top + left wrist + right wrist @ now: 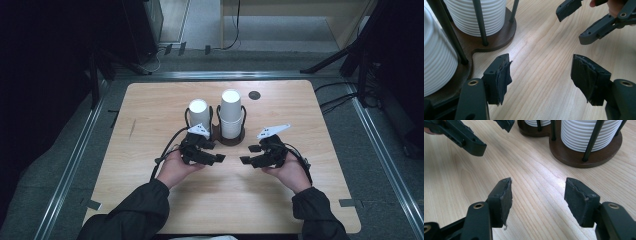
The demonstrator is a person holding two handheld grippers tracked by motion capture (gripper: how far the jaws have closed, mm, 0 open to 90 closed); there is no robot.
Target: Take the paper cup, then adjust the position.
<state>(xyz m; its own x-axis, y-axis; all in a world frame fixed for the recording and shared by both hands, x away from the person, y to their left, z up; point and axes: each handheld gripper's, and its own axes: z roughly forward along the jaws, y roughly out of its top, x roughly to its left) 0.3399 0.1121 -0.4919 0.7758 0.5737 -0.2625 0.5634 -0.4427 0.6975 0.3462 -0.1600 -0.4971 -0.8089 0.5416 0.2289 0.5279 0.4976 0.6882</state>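
Two stacks of white ribbed paper cups, upside down, stand in a dark wooden holder [232,139] with thin black posts at the table's middle back: a shorter stack [198,112] on the left and a taller stack [231,112] on the right. My left gripper [214,151] hovers just in front of the holder, jaws apart with nothing between them [541,67]. My right gripper [249,154] faces it from the right, its jaws also apart and empty [537,185]. The two grippers' tips point toward each other with a small gap. The holder's base [499,40] lies close to the left gripper's left jaw.
The light wooden table [150,200] has a small dark round spot [254,95] behind the holder. Both forearms in dark sleeves come in from the bottom. Metal rails, stand legs and cables sit on the grey floor around the table.
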